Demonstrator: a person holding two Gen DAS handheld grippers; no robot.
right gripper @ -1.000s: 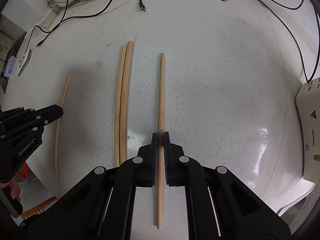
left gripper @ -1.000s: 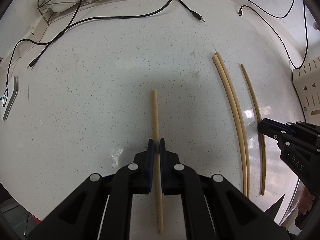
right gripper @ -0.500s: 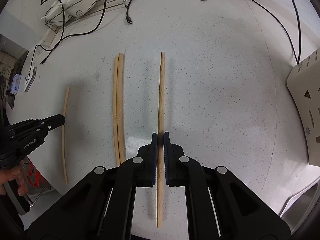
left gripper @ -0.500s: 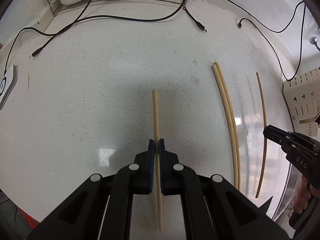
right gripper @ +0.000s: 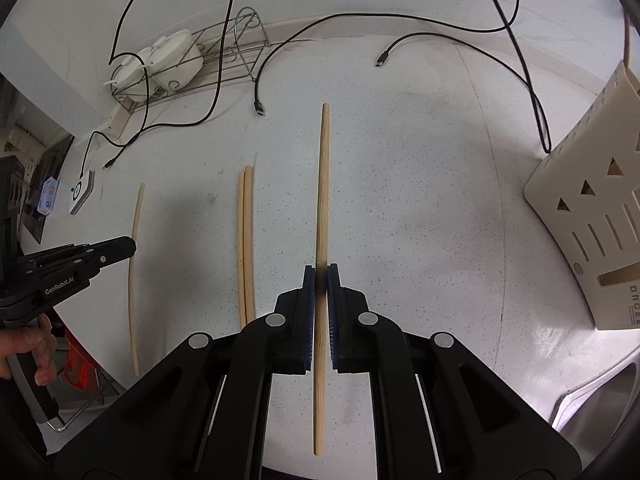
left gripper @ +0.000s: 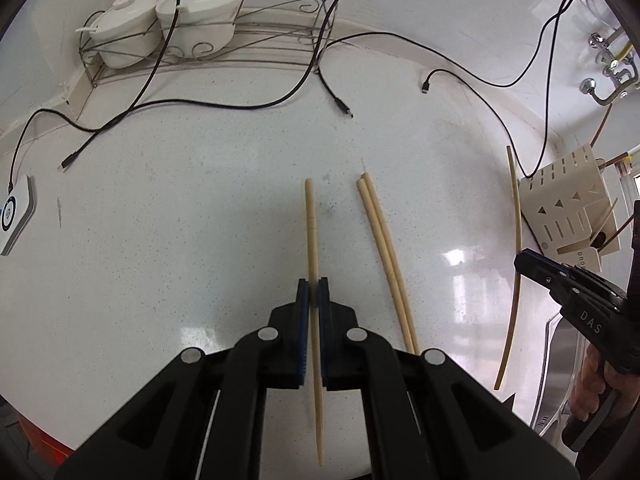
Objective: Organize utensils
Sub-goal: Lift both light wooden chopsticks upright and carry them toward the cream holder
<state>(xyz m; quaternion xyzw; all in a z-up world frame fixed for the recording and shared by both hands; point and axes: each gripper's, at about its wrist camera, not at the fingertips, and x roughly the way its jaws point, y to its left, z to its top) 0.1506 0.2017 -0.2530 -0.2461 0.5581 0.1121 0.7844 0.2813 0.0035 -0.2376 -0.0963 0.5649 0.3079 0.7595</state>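
Observation:
My left gripper [left gripper: 313,285] is shut on a pale chopstick [left gripper: 311,240] and holds it above the white counter. My right gripper [right gripper: 320,274] is shut on a darker wooden chopstick [right gripper: 323,184], also lifted. A pair of chopsticks [left gripper: 385,256] lies side by side on the counter between the two grippers; it also shows in the right wrist view [right gripper: 245,240]. The right gripper [left gripper: 560,280] with its chopstick [left gripper: 516,264] shows at the right of the left wrist view. The left gripper [right gripper: 100,254] with its chopstick [right gripper: 134,276] shows at the left of the right wrist view.
A cream slotted utensil holder [right gripper: 592,232] stands at the right, by a metal sink edge [right gripper: 600,396]. A wire rack with white lidded bowls [left gripper: 172,20] is at the back. Black cables [left gripper: 224,104] trail over the counter. A white device [left gripper: 16,216] lies at the left.
Both grippers have lifted and tilted up with their chopsticks, so more of the back wall and rack shows. The right gripper has moved toward the utensil holder.

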